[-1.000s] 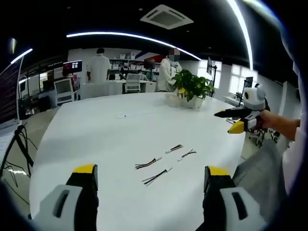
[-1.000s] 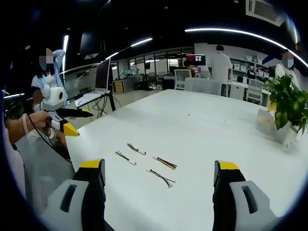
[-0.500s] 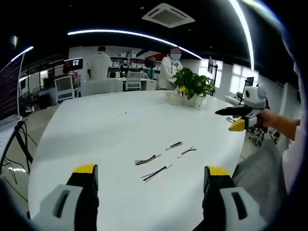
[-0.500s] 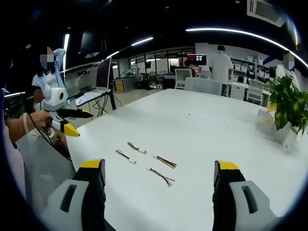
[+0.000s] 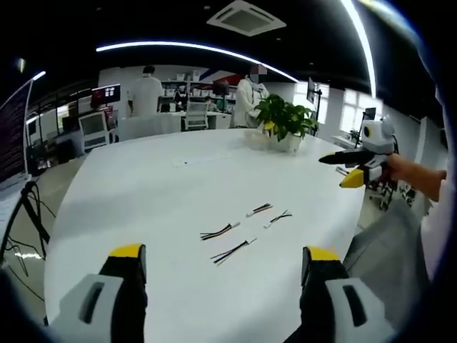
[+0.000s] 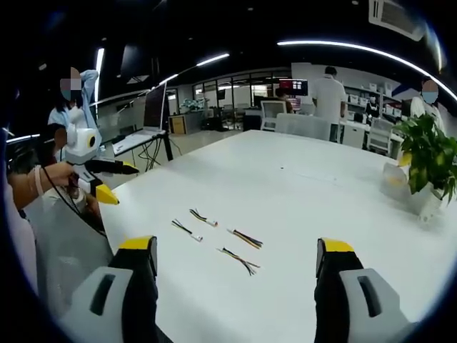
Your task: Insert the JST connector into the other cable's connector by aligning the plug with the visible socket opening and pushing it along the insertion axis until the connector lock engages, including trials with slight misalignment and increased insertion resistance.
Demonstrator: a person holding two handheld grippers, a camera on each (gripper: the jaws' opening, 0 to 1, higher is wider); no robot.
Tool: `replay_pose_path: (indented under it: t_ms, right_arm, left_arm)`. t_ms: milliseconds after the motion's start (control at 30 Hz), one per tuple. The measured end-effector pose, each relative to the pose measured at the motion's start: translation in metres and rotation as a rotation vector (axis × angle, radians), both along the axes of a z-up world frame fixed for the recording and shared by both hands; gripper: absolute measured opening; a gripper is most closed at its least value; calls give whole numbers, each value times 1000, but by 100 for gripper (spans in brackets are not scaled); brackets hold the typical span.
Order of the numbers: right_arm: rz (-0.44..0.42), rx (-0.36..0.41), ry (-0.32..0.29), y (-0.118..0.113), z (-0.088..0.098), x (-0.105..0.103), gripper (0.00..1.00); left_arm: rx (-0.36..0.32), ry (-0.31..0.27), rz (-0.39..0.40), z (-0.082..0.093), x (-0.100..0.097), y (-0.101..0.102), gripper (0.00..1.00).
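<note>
White desk (image 5: 143,186) | four cables (image 5: 243,227) at 12 | my fingers (image 5: 128,261) spread, both empty | descend squarely onto one plug.

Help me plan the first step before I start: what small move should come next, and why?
Probably lower the open right tongs toward the nearest multicoloured wire lead with a white plug. All four short leads lie loose on the white table, both tongs are open and empty, and the left tongs hover equally far back.
</note>
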State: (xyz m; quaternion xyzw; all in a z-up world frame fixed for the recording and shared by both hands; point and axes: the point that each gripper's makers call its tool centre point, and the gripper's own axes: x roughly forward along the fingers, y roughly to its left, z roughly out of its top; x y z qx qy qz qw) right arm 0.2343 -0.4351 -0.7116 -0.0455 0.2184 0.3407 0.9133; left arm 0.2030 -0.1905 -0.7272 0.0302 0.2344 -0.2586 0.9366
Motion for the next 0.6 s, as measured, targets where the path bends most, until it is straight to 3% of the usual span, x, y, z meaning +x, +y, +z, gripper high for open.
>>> replay_pose_path:
  t_ms: [600]
  right_arm:
    - [-2,2,7,2,-3,1,87]
  left_arm:
    - [13,11,-6,-5,-1,-1,87]
